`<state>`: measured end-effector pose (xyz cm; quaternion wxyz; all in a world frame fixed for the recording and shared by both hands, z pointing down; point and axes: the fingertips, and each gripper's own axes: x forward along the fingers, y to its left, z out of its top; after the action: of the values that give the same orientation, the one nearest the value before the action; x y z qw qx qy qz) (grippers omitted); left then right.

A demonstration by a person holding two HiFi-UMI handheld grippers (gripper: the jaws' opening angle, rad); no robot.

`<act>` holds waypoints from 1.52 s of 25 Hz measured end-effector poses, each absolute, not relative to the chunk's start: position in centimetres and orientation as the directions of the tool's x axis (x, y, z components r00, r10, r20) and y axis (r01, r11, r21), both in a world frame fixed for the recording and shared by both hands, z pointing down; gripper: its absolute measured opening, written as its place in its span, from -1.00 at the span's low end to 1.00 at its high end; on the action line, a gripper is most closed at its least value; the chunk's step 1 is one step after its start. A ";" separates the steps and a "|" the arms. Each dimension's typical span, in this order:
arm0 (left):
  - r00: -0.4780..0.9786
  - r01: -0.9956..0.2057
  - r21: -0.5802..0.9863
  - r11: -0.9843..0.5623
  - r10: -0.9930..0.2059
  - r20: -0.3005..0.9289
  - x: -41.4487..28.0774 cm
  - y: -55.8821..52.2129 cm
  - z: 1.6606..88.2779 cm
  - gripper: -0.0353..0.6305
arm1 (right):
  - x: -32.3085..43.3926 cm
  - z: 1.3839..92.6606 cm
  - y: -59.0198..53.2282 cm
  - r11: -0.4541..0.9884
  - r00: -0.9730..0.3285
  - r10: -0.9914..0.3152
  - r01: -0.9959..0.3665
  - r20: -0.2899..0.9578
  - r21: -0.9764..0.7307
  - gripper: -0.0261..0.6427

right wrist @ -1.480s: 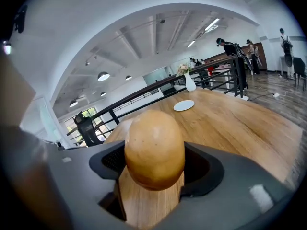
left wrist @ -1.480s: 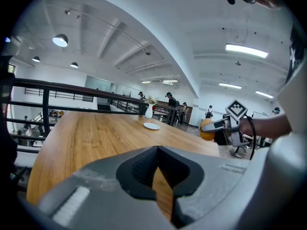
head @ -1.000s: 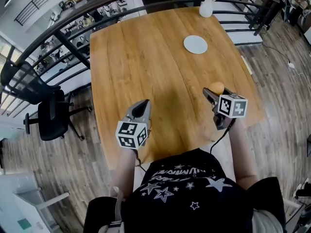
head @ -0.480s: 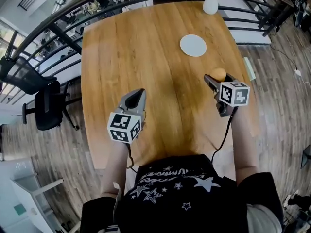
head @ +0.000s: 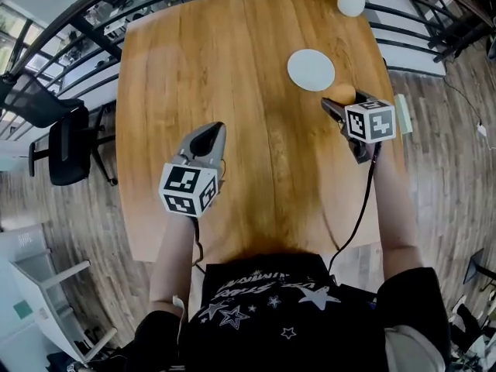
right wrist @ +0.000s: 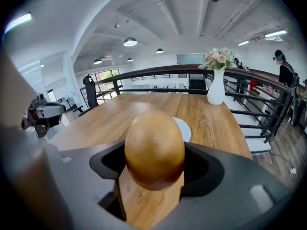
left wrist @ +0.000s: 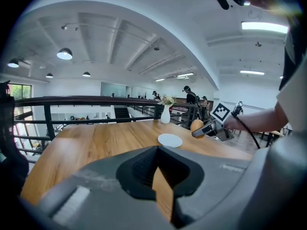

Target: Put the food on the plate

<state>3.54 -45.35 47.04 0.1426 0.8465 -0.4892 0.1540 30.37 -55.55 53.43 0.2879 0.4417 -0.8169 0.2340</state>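
A black office chair (head: 66, 142) stands on the wood floor left of the desk (head: 232, 60), where a person in a black star-print shirt holds 2 hand-held grippers over the near half. The left hand-held gripper (head: 212, 130) hangs over the desk's left-centre, its jaws drawn together at the tips with nothing between them. Its own view shows only a thin wedge of desk wood behind the closed tips. Further right, toward the far side, a round white plate (head: 311, 70) lies bare on the desk. Just beside the plate's near right edge, the right hand-held gripper (head: 338, 103) is clamped on 1 smooth, orange-brown, egg-shaped piece of food (head: 343, 93). The left gripper view shows the food lifted clear of the wood. In the right gripper view the food (right wrist: 154, 150) fills the gap between the jaws, with the plate (right wrist: 184, 128) directly behind it. A white vase (head: 351, 0) of flowers stands at the far right corner, by the black railing (head: 101, 33).
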 end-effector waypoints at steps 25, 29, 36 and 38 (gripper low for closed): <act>0.410 -0.906 0.108 -0.409 -0.785 0.464 3.5 -51.0 50.7 -0.89 | 29.2 63.6 -67.3 0.693 -0.103 -0.340 -0.700 0.935 0.174 0.09; 0.404 -0.909 0.111 -0.402 -0.785 0.470 3.4 -51.0 51.0 -0.89 | 28.7 64.0 -67.9 0.720 -0.075 -0.305 -0.671 0.950 0.178 0.09; 0.416 -0.903 0.119 -0.412 -0.777 0.472 4.1 -50.6 51.3 -0.89 | 28.3 64.0 -68.3 0.729 -0.109 -0.299 -0.667 0.948 0.153 0.10; 0.418 -0.903 0.119 -0.413 -0.776 0.472 4.2 -50.4 51.2 -0.89 | 28.1 63.9 -68.3 0.726 -0.133 -0.307 -0.673 0.942 0.141 0.12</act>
<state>4.16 -50.38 51.23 0.1811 0.8222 -0.5105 0.1747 28.15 -68.31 63.93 0.5676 0.3333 -0.7353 0.1612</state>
